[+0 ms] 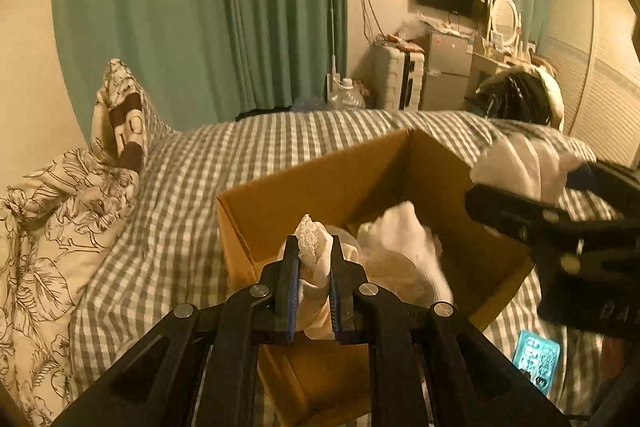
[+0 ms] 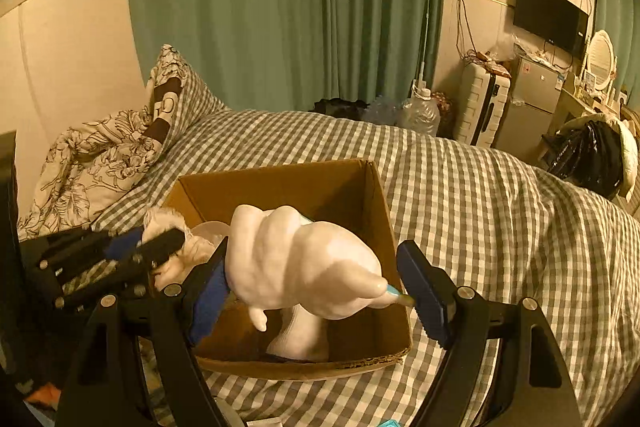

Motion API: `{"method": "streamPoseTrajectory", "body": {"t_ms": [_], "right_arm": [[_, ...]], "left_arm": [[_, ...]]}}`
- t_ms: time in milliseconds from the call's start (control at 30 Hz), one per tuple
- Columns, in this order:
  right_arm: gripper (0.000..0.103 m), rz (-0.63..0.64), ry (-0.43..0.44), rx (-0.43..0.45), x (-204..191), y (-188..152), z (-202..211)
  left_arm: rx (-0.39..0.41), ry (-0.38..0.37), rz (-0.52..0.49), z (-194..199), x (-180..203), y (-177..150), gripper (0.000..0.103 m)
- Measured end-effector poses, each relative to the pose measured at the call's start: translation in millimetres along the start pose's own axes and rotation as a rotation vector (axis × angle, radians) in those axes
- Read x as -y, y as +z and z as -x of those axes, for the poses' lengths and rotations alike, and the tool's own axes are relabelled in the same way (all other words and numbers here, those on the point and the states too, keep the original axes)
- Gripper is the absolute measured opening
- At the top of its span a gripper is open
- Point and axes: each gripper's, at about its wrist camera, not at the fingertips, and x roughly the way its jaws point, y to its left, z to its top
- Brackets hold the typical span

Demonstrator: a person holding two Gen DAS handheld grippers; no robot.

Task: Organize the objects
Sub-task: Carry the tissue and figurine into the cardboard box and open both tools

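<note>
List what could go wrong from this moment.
1. The white bundle sits between the right hand-held gripper's wide-open jaws; it may drop outside the cardboard box.
2. The left hand-held gripper pinches only a corner of lace cloth; it could slip.

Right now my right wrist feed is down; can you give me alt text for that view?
A bunched white cloth sits between the right gripper's wide-open jaws, above an open cardboard box on a checked bed. At left, the left gripper pinches a lacy white cloth over the box. Green curtains hang behind.
</note>
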Motion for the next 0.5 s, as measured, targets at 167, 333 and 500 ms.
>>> {"method": "streamPoseTrajectory", "body": {"t_ms": [167,333,500], "right_arm": [[0.08,-0.021,-0.008,-0.007,2,-5,-8],[0.094,-0.044,-0.025,0.034,5,-4,0],[0.095,-0.07,-0.058,0.061,14,-2,15]], "left_arm": [[-0.015,-0.015,0.0,-2,4,-4,0.013],[-0.029,-0.013,0.003,-3,6,-6,0.049],[-0.019,-0.009,0.048,2,3,-7,0.079]]}}
